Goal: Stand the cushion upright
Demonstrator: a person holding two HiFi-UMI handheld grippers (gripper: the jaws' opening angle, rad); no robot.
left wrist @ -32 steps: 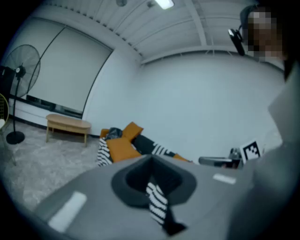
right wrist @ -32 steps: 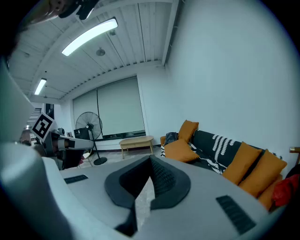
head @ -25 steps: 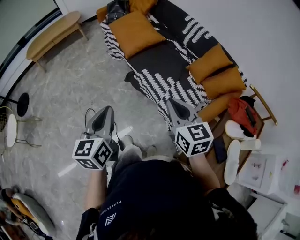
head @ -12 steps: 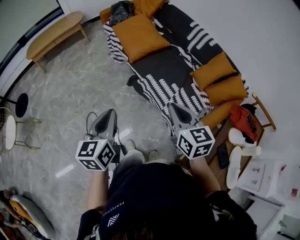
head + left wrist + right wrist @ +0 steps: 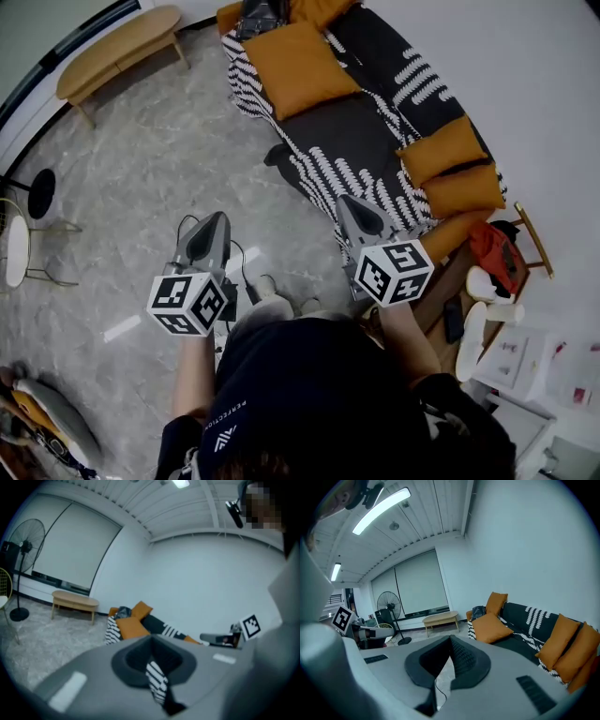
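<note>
Orange on black-and-white: finds the cushion (image 5: pixel 300 67) lying flat on the seat toward the far end of the sofa (image 5: pixel 361 141), just beside a dark bag (image 5: pixel 258 14). Notes more orange cushions (image 5: pixel 445 148) propped against the backrest at the near end. Holds the left gripper (image 5: pixel 212 223) above grey marbled floor (image 5: pixel 141 178), jaws pressed together on nothing. Holds the right gripper (image 5: pixel 359 208) over the sofa's front edge, jaws likewise closed and empty. Both well apart from the flat cushion. Beyond, by the wall, a wooden bench (image 5: pixel 117 52).
</note>
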